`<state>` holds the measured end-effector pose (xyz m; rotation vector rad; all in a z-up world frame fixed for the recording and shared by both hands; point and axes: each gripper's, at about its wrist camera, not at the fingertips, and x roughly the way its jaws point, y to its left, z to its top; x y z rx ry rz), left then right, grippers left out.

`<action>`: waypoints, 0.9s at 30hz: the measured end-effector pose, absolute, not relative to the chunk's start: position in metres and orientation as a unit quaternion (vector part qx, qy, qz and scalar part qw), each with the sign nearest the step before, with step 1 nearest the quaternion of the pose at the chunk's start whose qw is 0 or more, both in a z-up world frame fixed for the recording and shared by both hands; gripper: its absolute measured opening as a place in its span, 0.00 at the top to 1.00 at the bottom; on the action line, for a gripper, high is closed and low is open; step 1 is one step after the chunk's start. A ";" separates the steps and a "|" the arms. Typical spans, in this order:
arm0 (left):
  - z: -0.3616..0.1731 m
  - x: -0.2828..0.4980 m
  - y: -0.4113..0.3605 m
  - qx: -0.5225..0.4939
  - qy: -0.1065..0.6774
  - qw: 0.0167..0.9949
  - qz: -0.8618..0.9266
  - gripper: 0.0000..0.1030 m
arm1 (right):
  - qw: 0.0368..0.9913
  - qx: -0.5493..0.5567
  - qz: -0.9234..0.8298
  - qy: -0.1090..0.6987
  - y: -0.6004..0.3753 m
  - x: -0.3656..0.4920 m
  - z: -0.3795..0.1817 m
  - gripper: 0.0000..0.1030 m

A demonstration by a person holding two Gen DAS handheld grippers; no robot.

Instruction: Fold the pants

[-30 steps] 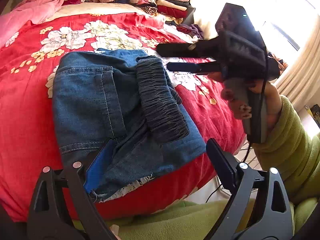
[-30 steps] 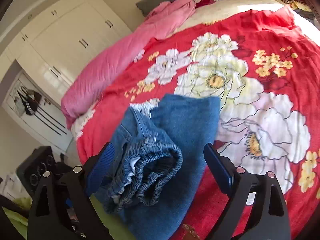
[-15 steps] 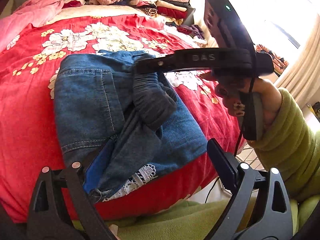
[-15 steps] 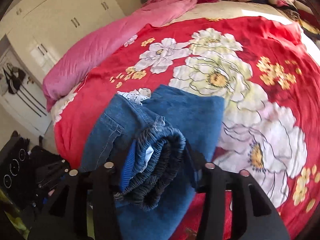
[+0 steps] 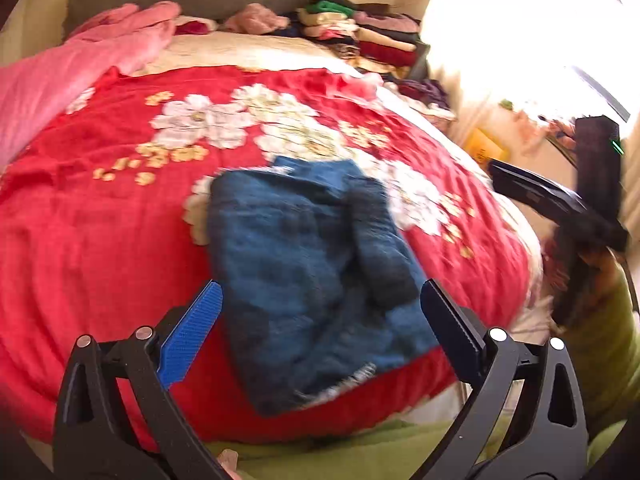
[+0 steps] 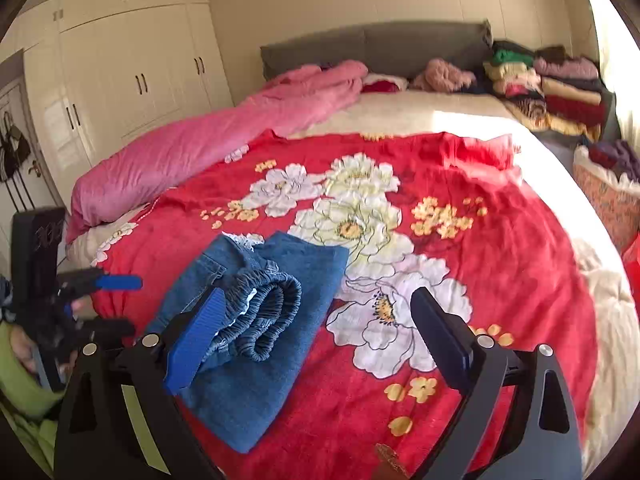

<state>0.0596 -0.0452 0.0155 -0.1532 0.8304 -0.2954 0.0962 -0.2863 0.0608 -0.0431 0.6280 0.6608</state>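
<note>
Only right view shows pants (image 6: 256, 320) waistband clearly; left blurred

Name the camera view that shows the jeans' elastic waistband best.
The right wrist view: the waistband is sharp there, its gathered ridges and rolled end facing the camera on the folded jeans. The left wrist view is motion-blurred and shows it only as a dark strip.

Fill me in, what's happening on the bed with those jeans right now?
A person with a gripper in each hand is folding blue denim pants on the red floral blanket. The pants lie folded into a compact bundle, the elastic waistband rolled on top. The left gripper and right gripper have both just been opening, with nothing pinched between either pair of jaws.
</note>
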 end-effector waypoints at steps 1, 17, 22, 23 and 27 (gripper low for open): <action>0.017 0.064 -0.042 -0.076 0.405 0.902 -0.133 0.09 | 0.899 -0.024 0.319 0.297 -0.288 0.093 0.061 0.09; 0.022 0.126 -0.031 -0.031 0.443 0.891 -0.089 0.12 | 0.861 -0.111 0.405 0.287 -0.243 0.044 0.039 0.09; 0.014 0.138 -0.038 -0.025 0.455 0.884 -0.108 0.50 | 0.831 -0.153 0.450 0.290 -0.211 0.029 0.033 0.10; 0.010 0.140 -0.040 -0.024 0.458 0.882 -0.113 0.53 | 0.826 -0.161 0.457 0.288 -0.204 0.025 0.032 0.11; 0.001 0.142 -0.045 -0.012 0.460 0.880 -0.115 0.53 | 0.800 -0.215 0.484 0.282 -0.174 0.016 0.026 0.27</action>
